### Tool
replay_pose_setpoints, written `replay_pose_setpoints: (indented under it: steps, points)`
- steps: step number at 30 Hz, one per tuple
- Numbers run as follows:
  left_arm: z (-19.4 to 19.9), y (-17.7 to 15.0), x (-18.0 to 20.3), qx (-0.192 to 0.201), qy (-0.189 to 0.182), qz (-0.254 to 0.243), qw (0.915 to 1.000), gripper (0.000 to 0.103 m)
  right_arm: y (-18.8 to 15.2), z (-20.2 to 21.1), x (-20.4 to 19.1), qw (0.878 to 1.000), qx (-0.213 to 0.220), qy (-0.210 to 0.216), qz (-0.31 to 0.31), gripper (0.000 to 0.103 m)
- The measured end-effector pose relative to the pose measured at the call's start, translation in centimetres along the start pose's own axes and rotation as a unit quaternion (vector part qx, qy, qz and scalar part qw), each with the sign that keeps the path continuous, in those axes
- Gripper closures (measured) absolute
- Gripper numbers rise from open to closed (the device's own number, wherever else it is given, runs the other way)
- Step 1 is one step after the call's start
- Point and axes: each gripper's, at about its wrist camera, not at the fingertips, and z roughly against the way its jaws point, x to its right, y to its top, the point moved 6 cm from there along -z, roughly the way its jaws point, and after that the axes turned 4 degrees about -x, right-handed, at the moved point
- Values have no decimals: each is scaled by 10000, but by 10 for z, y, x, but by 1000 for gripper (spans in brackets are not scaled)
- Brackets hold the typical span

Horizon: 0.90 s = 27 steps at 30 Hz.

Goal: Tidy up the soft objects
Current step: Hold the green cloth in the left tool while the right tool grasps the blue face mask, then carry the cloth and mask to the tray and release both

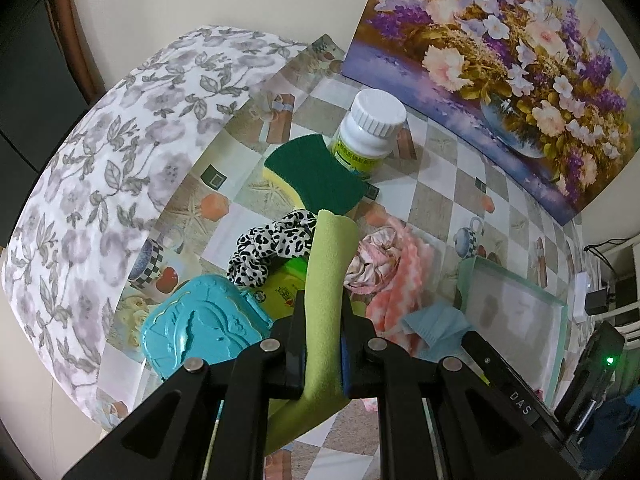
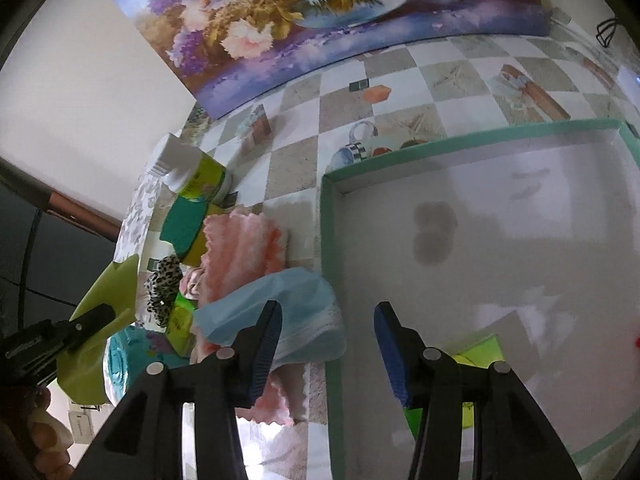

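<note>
A light green cloth is pinched between the closed jaws of the left gripper, its free end standing up past the fingertips above the heap of things on the table. The right gripper is held with its jaws parted and nothing between the pads; it is poised over the left rim of the green-edged box, one finger above the light blue cloth outside the box, the other above the white floor inside it. The blue cloth is draped over a pink towel just beside the box's left wall. Further toward the table's far left corner, a leopard-print scrunchie, a pink floral scrunchie, a green-and-yellow sponge and a white pill bottle are clustered together, the sponge touching the bottle. A turquoise case is seen at the near left edge. A flower painting is propped against the wall at the table's back edge.
</note>
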Motion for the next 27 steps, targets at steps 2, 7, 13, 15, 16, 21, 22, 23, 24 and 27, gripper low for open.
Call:
replay_pose_setpoints:
  steps: [2,7,13,15,16,21,22,23,24,27]
  points:
    - [-2,0,0,-23,7,-3,10000,91,0,-4,0,9999,-38,113,-37,51]
    - [-6,-1,1,-92,17,-12,10000,91,-3,-12,-4,9997,-132,198,47,56]
    - [-7,-2,2,-104,21,-35,9999,91,-2,-9,-6,9997,-38,237,81,78]
    - [-7,-2,2,-103,23,-35,9999,91,-2,-7,-5,9997,-10,237,69,80]
    - [-7,-2,2,-105,22,-29,9999,91,-2,-6,-5,9997,-2,244,66,81]
    - [-7,-1,1,-107,10,-9,9999,91,0,0,-11,9995,85,272,151,83]
    - [-7,-1,0,-107,6,-9,9999,91,2,4,-13,9993,131,290,183,83]
    - [-7,-1,0,-107,3,-7,9999,91,2,7,-16,9992,173,306,209,83]
    - [-7,-1,0,-106,2,-8,9999,91,4,11,-19,9989,224,334,243,83]
    - [-6,0,-1,-96,-8,1,10000,91,6,19,-27,9982,326,375,330,83]
